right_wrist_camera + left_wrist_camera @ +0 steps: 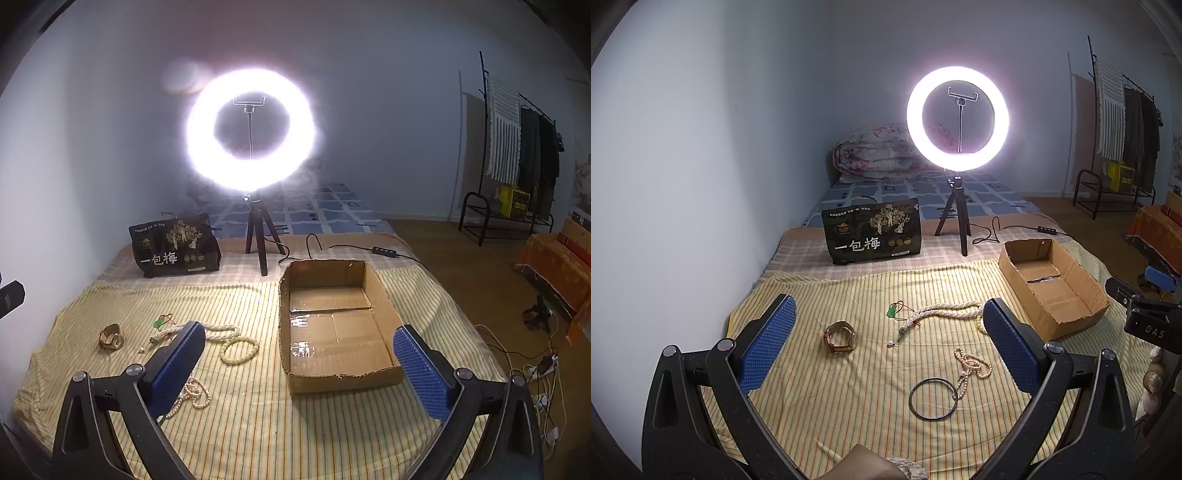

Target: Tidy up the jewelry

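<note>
Two grippers hang over the striped yellow cloth (849,406), both with jaws spread wide and nothing between the blue pads. All the jewelry lies loose on that cloth, outside the cardboard box (332,376), which I take as my landmark. From the left gripper (888,321) the view takes in the full scatter to the left of the box: a long pearl rope (945,310) nearest it, a green pendant on red cord (894,312) beyond, a watch (840,336) farthest from the box, and, closer to the camera, a dark bangle (933,398) touching a small pearl strand (973,363). The other gripper shows only as a dark edge past the box. From the right gripper (299,338) the box sits squarely ahead, its taped floor bare, and a beaded bracelet (239,350) appears just left of it, a piece the left camera hides behind its own finger. The bangle does not show here. Behind the box stand a lit ring light (957,118) on a tripod and a black snack bag (873,230).
</note>
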A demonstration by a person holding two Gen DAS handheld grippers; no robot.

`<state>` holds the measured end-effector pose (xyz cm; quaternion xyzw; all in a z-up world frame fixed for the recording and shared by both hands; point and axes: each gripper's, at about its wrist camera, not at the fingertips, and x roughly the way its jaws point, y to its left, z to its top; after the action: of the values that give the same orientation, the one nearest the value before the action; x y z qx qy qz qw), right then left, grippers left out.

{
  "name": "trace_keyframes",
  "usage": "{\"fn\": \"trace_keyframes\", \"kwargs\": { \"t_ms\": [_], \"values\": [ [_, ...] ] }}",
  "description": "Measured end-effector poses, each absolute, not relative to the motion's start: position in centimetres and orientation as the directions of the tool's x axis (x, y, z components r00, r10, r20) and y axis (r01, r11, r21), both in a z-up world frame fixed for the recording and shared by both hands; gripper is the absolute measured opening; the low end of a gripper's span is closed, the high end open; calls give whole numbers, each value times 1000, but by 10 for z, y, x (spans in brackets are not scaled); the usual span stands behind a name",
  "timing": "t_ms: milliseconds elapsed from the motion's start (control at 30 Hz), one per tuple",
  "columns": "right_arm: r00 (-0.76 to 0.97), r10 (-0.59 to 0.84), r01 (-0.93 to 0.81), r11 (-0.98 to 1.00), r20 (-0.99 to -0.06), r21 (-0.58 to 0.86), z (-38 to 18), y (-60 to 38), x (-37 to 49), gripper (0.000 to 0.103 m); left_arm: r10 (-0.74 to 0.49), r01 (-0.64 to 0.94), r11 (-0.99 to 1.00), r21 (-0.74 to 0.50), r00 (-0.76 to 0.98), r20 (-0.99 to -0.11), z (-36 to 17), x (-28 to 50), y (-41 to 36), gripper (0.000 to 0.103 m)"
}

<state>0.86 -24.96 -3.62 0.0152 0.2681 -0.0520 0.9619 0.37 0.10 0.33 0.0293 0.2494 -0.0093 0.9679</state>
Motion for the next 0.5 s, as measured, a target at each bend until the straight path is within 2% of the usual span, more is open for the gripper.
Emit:
{"fn": "trace_keyframes", "kwargs": {
  "t_ms": [500],
  "values": [
    [850,-89,106,994,-519,3,-38,-250,8,103,-4,33,998,52,878,-479,3,1,1,103]
  ]
}}
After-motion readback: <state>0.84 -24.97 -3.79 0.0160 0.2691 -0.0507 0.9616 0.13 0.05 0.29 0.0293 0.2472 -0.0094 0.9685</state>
